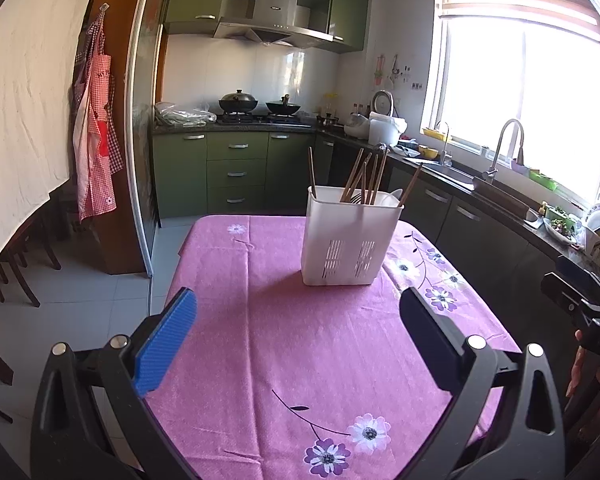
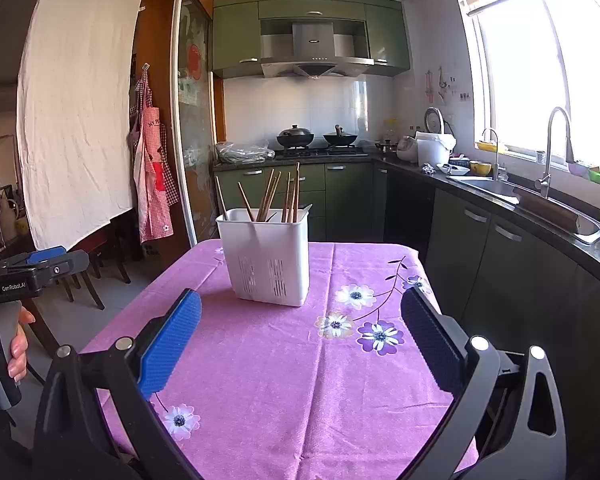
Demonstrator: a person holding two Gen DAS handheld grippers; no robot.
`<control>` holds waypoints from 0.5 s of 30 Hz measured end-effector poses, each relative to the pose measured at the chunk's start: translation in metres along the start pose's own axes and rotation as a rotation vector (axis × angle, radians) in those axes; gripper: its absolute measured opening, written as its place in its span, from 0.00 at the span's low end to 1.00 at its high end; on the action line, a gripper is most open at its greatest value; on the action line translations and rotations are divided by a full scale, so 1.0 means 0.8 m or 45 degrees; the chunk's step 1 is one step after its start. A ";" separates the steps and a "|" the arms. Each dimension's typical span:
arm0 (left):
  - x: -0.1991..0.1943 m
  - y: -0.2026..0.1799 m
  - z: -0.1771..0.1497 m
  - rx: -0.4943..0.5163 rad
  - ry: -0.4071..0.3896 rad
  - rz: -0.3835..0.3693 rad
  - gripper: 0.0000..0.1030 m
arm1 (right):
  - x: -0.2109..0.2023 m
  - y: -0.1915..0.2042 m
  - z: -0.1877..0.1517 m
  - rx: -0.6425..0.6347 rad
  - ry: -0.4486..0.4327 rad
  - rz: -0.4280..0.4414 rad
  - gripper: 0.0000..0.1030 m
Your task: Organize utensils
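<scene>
A white plastic utensil holder [image 1: 350, 240] stands upright on the pink flowered tablecloth [image 1: 300, 340]; it also shows in the right wrist view [image 2: 270, 256]. Several wooden chopsticks [image 1: 368, 176] stick up out of it, also visible from the right [image 2: 278, 198], with a white spoon [image 1: 392, 197] beside them. My left gripper [image 1: 298, 320] is open and empty, held above the table short of the holder. My right gripper [image 2: 300, 322] is open and empty, also short of the holder. The left gripper's body [image 2: 36, 268] shows at the left edge of the right wrist view.
Green kitchen cabinets [image 1: 236, 172] and a stove with two woks [image 1: 260, 106] stand behind the table. A dark counter with sink and tap [image 2: 548, 184] runs along the right under the window. Wooden chairs [image 1: 16, 264] and an apron [image 1: 96, 136] are at the left.
</scene>
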State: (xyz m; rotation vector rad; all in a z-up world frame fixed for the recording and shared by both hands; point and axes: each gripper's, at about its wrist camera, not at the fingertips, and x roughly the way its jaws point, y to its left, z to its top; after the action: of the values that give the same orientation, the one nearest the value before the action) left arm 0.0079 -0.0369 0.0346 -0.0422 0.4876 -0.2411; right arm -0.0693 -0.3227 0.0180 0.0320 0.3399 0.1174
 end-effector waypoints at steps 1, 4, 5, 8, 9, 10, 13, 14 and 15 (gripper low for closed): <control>0.000 0.000 0.000 0.002 0.001 0.001 0.94 | 0.000 0.000 0.000 -0.001 0.000 0.000 0.96; 0.000 -0.002 0.000 0.006 0.002 0.000 0.94 | 0.000 -0.001 0.000 0.001 0.001 0.000 0.96; 0.000 -0.002 0.000 0.006 0.001 0.000 0.94 | 0.000 -0.001 0.001 0.001 0.000 0.000 0.96; 0.000 -0.002 0.001 0.009 0.000 0.000 0.94 | 0.000 -0.001 0.001 0.000 0.000 0.001 0.96; 0.000 -0.002 0.001 0.010 -0.001 -0.001 0.94 | 0.000 -0.001 0.000 0.000 0.001 0.001 0.96; 0.000 -0.003 0.001 0.009 0.000 -0.002 0.94 | 0.000 -0.001 0.000 0.001 0.001 0.002 0.96; 0.000 -0.004 0.001 0.016 0.000 -0.004 0.94 | 0.000 -0.001 0.000 0.001 0.001 0.002 0.96; 0.000 -0.004 0.001 0.019 0.001 -0.004 0.94 | 0.001 -0.002 -0.001 0.002 0.001 0.002 0.96; 0.001 -0.005 0.001 0.020 0.001 -0.004 0.94 | 0.000 -0.002 -0.001 0.003 0.001 0.003 0.96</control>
State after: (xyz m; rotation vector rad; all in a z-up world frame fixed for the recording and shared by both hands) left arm 0.0076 -0.0407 0.0352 -0.0276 0.4868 -0.2483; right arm -0.0689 -0.3245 0.0174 0.0350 0.3407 0.1191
